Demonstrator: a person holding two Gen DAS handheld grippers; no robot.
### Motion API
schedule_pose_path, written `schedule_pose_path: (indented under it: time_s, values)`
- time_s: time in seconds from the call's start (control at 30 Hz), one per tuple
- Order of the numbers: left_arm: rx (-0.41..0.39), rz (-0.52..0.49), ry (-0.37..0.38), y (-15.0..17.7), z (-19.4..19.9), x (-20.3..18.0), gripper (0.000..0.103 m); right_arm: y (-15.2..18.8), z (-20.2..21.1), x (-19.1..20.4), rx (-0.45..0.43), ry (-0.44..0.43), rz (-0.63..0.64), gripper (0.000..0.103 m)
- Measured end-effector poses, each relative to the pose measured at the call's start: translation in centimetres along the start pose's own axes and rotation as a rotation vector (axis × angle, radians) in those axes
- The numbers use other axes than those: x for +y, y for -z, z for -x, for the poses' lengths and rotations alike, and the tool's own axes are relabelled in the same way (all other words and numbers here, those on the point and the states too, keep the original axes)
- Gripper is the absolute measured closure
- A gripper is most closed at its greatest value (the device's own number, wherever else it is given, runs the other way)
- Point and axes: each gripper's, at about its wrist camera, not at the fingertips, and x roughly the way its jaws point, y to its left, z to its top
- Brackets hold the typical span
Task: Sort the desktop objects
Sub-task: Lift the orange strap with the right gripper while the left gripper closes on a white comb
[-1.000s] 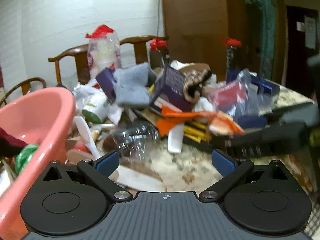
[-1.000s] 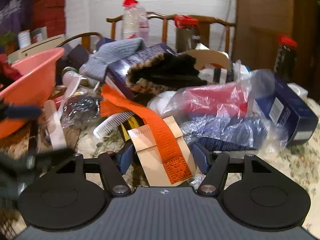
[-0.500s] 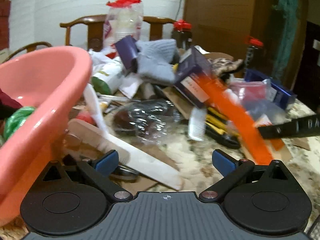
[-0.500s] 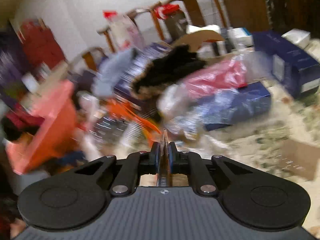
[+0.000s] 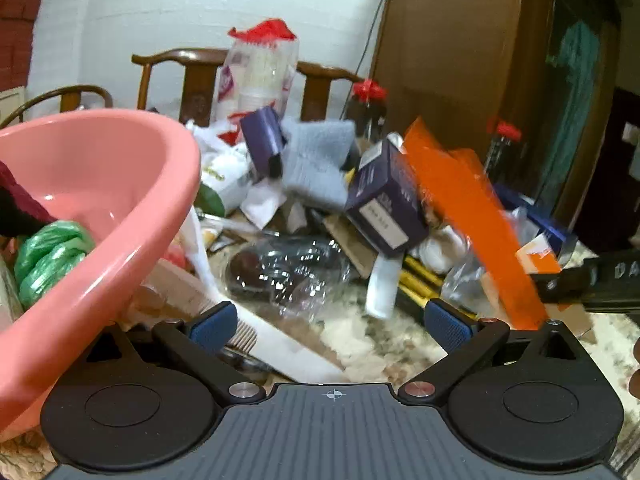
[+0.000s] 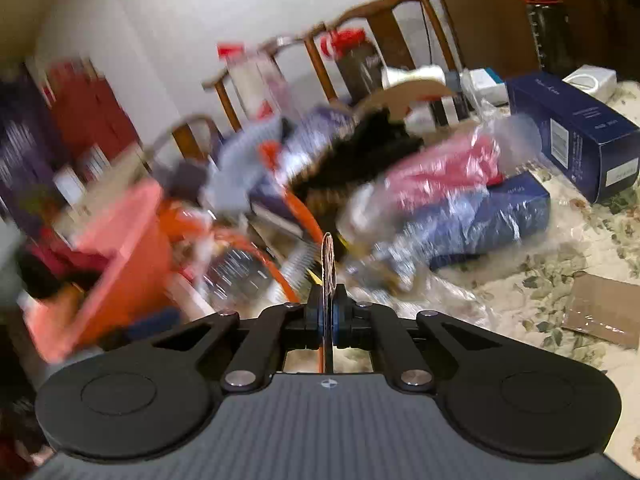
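My right gripper [image 6: 328, 312] is shut on the card end of an orange strap [image 6: 327, 256], seen edge-on between the pads. In the left wrist view the orange strap [image 5: 472, 216] hangs lifted above the clutter at right, with the right gripper's black body [image 5: 592, 280] at the far right edge. My left gripper [image 5: 328, 322] is open and empty, low over the table beside the pink basin [image 5: 120, 200]. The right wrist view is blurred by motion.
A heap of clutter fills the table: purple boxes [image 5: 384, 208], a grey cloth [image 5: 316, 160], a white comb [image 5: 280, 344], clear plastic wrap [image 5: 280, 272]. A green bag [image 5: 48, 256] lies in the basin. A blue box [image 6: 572, 136] and cardboard piece [image 6: 600, 308] sit at right.
My right gripper shut on the orange strap's card and has lifted it up and leftward toward the basin. My left gripper shifted left beside the basin and stayed open.
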Motion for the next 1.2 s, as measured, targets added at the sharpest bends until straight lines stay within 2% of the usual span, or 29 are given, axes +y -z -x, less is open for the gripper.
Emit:
schedule_pose_path:
  time_s: [0.07, 0.17, 0.3, 0.4, 0.5, 0.57, 0.7, 0.8, 0.9, 1.0, 1.07, 1.2]
  values:
    - [0.022, -0.005, -0.013, 0.0, -0.5, -0.1, 0.0, -0.3, 0.8, -0.4, -0.038, 0.011, -0.031, 0.098]
    - [0.075, -0.001, -0.08, 0.4, -1.5, 0.1, 0.0, -0.9, 1.5, -1.3, -0.074, 0.033, -0.073, 0.098]
    - [0.088, 0.071, -0.104, 0.4, -1.6, 0.7, 0.0, -1.1, 1.6, -1.6, -0.074, 0.017, -0.094, 0.098]
    - [0.085, 0.178, -0.104, 0.5, -0.8, 1.2, 0.0, -1.0, 1.5, -1.2, -0.074, 0.011, -0.076, 0.098]
    - [0.063, 0.222, -0.171, 0.4, -0.4, 1.1, 0.0, -0.8, 1.7, -0.9, -0.082, 0.008, -0.059, 0.098]
    - [0.109, 0.236, -0.241, 0.2, -2.1, 1.1, 0.0, -0.7, 1.8, -0.6, -0.089, 0.004, -0.052, 0.098]
    - [0.157, 0.089, -0.466, -0.2, -5.4, -0.9, 0.001, -0.5, 1.9, -0.3, -0.095, -0.008, -0.038, 0.098]
    - [0.148, 0.029, -0.519, -0.2, -5.4, -2.0, 0.001, -0.3, 1.7, 0.1, -0.095, -0.004, -0.022, 0.097]
    - [0.152, 0.037, -0.51, -0.1, -5.1, -1.8, 0.001, -0.1, 1.6, 0.3, -0.092, -0.004, -0.014, 0.096]
    - [0.149, 0.097, -0.424, 0.0, -4.3, -0.3, 0.0, -0.1, 1.5, 0.4, -0.095, -0.005, -0.01, 0.095]
    - [0.156, 0.073, -0.393, 0.0, -4.1, 0.0, 0.0, -0.1, 1.5, 0.3, -0.094, -0.003, -0.014, 0.095]
    - [0.167, 0.036, -0.387, -0.1, -4.6, -0.1, 0.0, -0.1, 1.2, 0.1, -0.087, 0.0, -0.021, 0.094]
